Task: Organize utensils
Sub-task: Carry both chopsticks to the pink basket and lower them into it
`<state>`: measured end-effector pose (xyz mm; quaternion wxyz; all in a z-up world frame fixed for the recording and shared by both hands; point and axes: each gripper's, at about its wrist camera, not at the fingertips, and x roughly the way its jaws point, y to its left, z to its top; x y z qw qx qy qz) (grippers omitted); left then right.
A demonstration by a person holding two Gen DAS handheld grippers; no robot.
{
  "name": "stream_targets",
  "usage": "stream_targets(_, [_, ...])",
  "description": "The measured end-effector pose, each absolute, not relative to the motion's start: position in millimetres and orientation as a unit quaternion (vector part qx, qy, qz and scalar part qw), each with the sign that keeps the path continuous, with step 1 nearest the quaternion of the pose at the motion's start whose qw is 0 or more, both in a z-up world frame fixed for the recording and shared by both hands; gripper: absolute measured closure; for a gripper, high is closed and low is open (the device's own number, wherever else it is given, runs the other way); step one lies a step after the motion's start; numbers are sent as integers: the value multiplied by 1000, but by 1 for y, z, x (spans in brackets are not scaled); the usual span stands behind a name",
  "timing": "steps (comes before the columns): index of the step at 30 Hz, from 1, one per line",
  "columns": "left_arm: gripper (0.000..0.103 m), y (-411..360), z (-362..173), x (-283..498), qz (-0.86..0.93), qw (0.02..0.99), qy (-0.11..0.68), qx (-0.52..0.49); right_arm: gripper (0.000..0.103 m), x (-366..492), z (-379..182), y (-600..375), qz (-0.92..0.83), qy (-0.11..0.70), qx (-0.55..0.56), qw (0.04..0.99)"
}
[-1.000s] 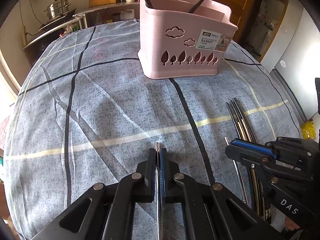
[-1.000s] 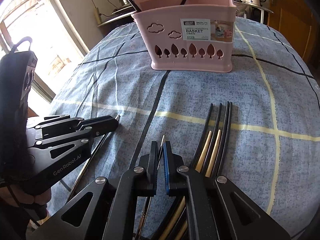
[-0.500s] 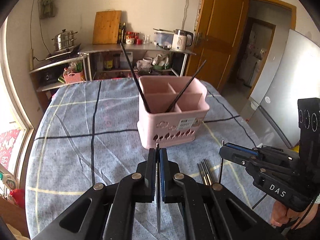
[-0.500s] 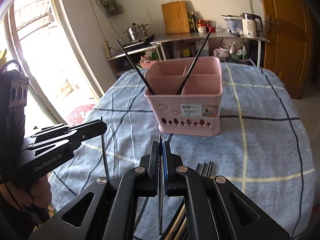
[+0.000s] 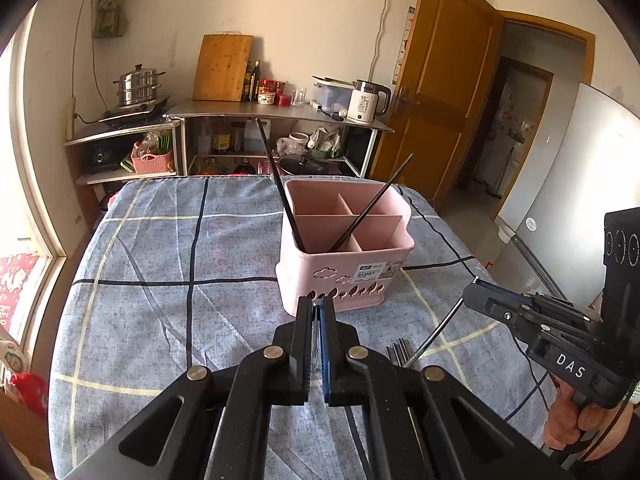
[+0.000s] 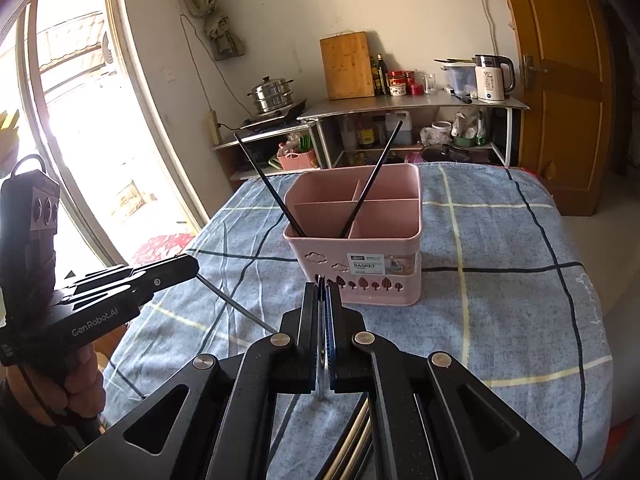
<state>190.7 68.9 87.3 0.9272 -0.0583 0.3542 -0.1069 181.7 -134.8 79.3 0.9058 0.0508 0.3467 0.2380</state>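
chopsticks are the business here: the left gripper (image 5: 316, 312) has its jaws pinched on one thin metal chopstick (image 6: 236, 304), and the right gripper (image 6: 322, 292) has its jaws clamped on a second thin metal chopstick (image 5: 438, 334), each held above the blue checked tablecloth (image 5: 160, 260) covering the table. in each gripper's own view its stick shows only as a sliver between the pads; the other camera shows the shaft hanging out below the jaws, slanting down toward the cloth.

the pink plastic utensil basket with divided compartments (image 5: 346, 264) stands ahead of both grippers, near the middle of the table. two black chopsticks (image 5: 276, 184) already lean in its front compartments, crossing outward in a v.

more loose chopsticks, dark and gold-toned (image 6: 352, 436), lie on the cloth beneath the right gripper, just beside where both tools hover.

i judge this to be the carry step: both sticks are picked and lifted, not yet delivered. the next move calls for bringing each tip over a basket compartment, tilting the stick closer to upright so its lower end clears the rim, and letting go only once it is inside. the leaning black pair could be knocked on the way in.
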Motion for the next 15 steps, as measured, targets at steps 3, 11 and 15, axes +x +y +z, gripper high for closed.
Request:
stream_targets(3, [100, 67, 91, 190, -106, 927, 355, -55, 100, 181, 83, -137, 240, 344, 51, 906])
stream_targets(11, [100, 68, 107, 192, -116, 926, 353, -68, 100, 183, 98, -140, 241, 326, 45, 913])
stream_targets(15, [100, 68, 125, 196, -126, 928, 343, -74, 100, 188, 113, -146, 240, 312, 47, 918])
